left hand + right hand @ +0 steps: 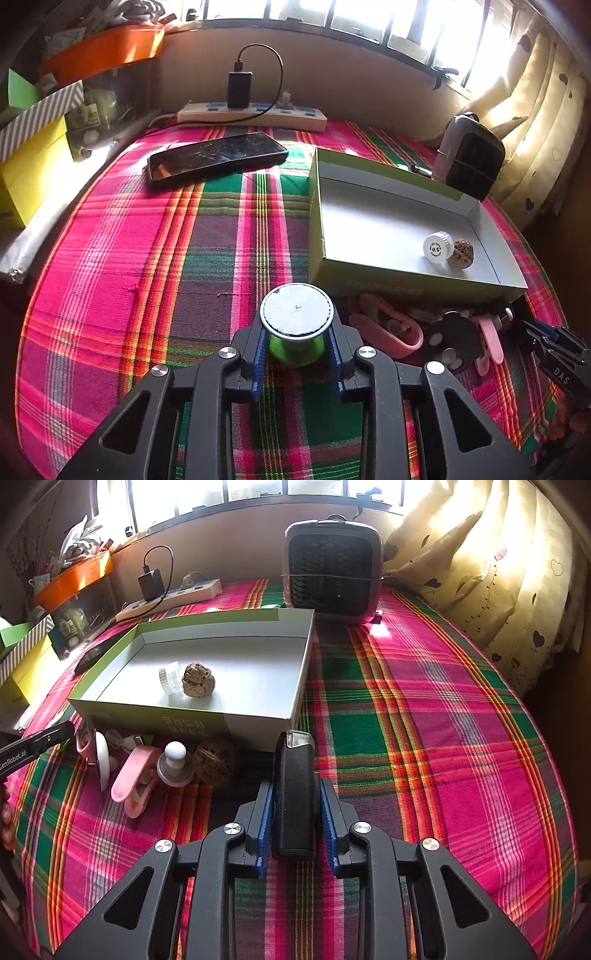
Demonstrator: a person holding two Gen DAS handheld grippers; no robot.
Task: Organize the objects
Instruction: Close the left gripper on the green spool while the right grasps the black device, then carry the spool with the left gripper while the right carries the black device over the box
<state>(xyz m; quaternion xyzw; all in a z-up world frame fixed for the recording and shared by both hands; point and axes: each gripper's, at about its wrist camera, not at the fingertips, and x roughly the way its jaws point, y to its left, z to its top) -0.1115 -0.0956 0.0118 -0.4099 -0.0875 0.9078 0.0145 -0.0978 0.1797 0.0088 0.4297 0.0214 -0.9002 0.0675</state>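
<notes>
My left gripper (296, 347) is shut on a green spool (295, 349) with a round white top, held just above the plaid cloth, left of the shallow green-and-white box (369, 218). My right gripper (296, 808) is shut on a black lighter-like stick (294, 794) with a clear tip, just in front of the box (258, 723). In the box lie a white cap (437, 246) (170, 677) and a walnut (461, 254) (198, 680). Loose items lie in front of the box: pink clips (135, 775), a walnut (216, 761), a grey knob (174, 764).
A cracked phone (216, 156) lies on the cloth at the back. A power strip (251, 115) with a charger sits by the wall. A small heater (332, 570) stands behind the box. Yellow and striped boxes (33, 166) stand at the left. Curtains hang at the right.
</notes>
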